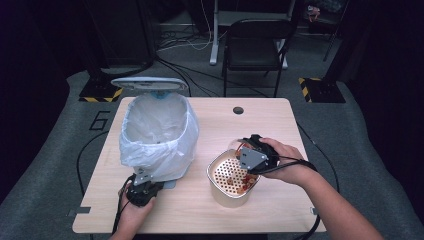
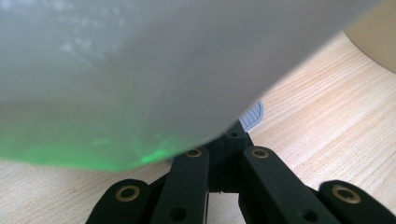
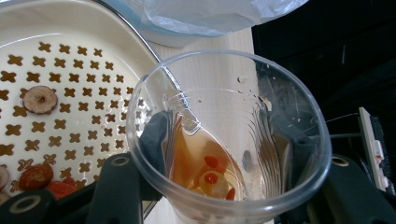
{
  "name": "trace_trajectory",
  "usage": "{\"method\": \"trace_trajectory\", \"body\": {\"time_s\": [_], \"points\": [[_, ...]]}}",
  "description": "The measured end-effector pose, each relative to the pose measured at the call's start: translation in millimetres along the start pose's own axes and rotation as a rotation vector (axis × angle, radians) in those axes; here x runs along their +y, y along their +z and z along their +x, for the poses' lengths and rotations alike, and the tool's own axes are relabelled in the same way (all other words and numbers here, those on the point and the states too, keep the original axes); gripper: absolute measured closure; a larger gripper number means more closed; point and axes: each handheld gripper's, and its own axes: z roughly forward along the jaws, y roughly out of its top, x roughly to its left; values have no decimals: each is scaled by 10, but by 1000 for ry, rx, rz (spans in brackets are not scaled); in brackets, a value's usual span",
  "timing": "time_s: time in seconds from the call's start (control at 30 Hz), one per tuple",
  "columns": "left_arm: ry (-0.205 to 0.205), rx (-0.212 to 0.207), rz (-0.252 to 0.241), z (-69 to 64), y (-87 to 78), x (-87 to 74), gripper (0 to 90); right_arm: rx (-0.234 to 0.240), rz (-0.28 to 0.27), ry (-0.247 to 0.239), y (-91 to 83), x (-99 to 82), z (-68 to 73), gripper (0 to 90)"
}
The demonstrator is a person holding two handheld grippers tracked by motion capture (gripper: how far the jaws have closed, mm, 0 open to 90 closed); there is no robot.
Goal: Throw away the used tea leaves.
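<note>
A white pedal bin (image 1: 155,135) lined with a clear bag stands on the left of the table, its lid (image 1: 149,83) raised. My left gripper (image 1: 144,186) sits at the bin's front foot with its jaws together. In the left gripper view its jaw tips (image 2: 229,140) meet under the bag (image 2: 140,70), beside a grey ribbed pedal (image 2: 253,115). My right gripper (image 1: 252,150) is shut on a clear plastic cup (image 3: 224,93), tilted at the rim of a cream strainer pot (image 1: 216,185). Amber liquid with red berries (image 3: 210,175) lies in the cup. Fruit slices and berries (image 3: 39,99) rest on the perforated strainer (image 3: 70,70).
The wooden table (image 1: 210,125) has a cable hole (image 1: 238,110) at the back middle. A black chair (image 1: 255,42) and floor cables lie beyond the far edge. Each gripper's cable trails off the front edge.
</note>
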Motion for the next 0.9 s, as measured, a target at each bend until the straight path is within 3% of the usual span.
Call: {"method": "trace_trajectory", "body": {"time_s": [0.57,0.63,0.83,0.9], "points": [[-24,30,-5,-20,-1,-3,900,-25,66,-112,6,139,105,472],[-4,19,0,-5,-3,1,900,-29,73,-136,9,160,112,472],[-4,19,0,-4,-3,2,900,-37,108,-188,43,201,151,473],[-4,18,-1,-3,-3,2,900,-41,121,-229,57,210,172,474]]}}
